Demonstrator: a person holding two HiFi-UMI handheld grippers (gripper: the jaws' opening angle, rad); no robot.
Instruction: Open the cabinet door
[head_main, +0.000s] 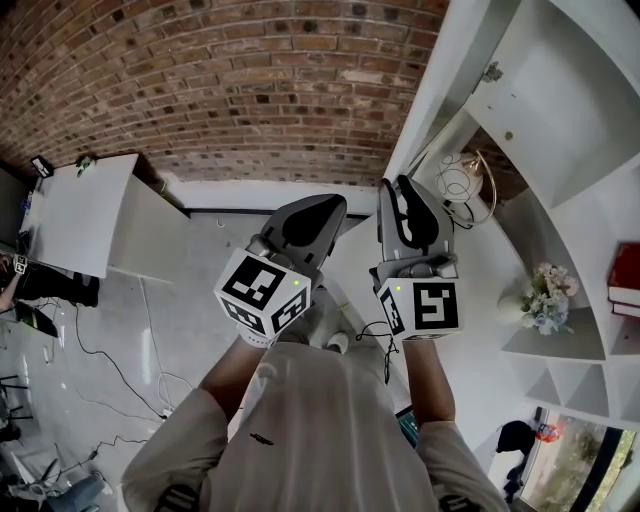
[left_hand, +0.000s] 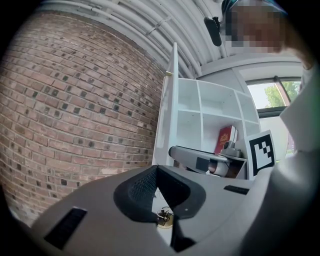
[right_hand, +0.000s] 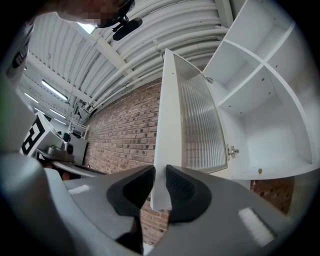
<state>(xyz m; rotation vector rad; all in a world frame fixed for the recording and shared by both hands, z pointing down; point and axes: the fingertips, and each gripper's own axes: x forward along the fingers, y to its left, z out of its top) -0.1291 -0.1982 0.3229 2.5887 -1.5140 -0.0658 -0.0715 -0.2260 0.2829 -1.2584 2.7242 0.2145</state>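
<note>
The white cabinet door (right_hand: 197, 125) with a ribbed glass pane stands swung out from the shelf unit, hinged at its right side. My right gripper (right_hand: 160, 172) is shut on the door's free edge at its lower corner, one pad on each face. In the head view the right gripper (head_main: 398, 190) meets the edge-on door (head_main: 425, 90) beside the shelves. My left gripper (head_main: 330, 205) hangs just left of it, level, touching nothing. In its own view the left gripper (left_hand: 157, 170) has its tips together with nothing held, and the door (left_hand: 170, 100) shows edge-on ahead.
The white shelf unit (head_main: 570, 220) holds a wire ornament (head_main: 462, 180), a vase of flowers (head_main: 545, 300) and a red book (head_main: 625, 275). A brick wall (head_main: 220, 80) lies ahead. A white table (head_main: 80, 210) and floor cables (head_main: 110, 370) are at the left.
</note>
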